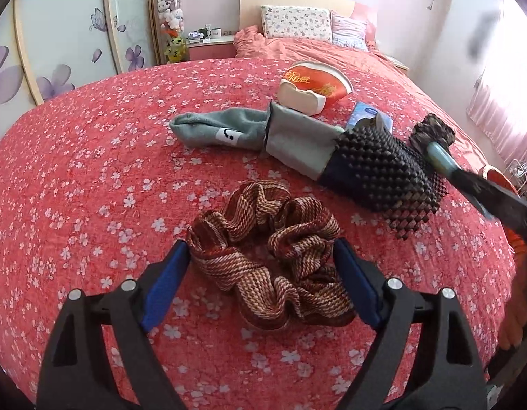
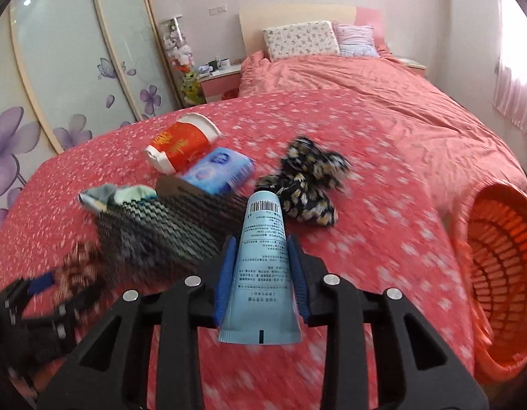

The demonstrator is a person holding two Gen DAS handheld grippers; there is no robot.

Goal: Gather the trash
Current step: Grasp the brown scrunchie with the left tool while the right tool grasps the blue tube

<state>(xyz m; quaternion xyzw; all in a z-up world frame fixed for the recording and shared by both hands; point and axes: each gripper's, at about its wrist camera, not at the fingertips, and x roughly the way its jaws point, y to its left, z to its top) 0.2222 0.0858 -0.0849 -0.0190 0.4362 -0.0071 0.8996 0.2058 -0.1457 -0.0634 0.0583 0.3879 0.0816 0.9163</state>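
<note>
My left gripper (image 1: 260,249) stands open over the red flowered bedspread (image 1: 92,171), its blue pads on either side of a brown striped scrunchie (image 1: 267,266) that lies flat between them. My right gripper (image 2: 261,239) is shut on a light blue tube (image 2: 263,256), printed side up, lifted above the bed. That tube (image 1: 443,157) also shows at the right of the left wrist view. A crushed red and white paper cup (image 2: 181,143), a blue tissue packet (image 2: 219,167) and a black foam net sleeve (image 2: 167,225) lie on the bed.
An orange slatted basket (image 2: 496,273) lies on its side at the bed's right edge. A grey-green sock (image 1: 212,130), a grey pouch (image 1: 297,136) and a dark flowered cloth (image 2: 308,177) lie among the items. Pillows (image 2: 301,39) and a nightstand (image 2: 219,78) are at the far end.
</note>
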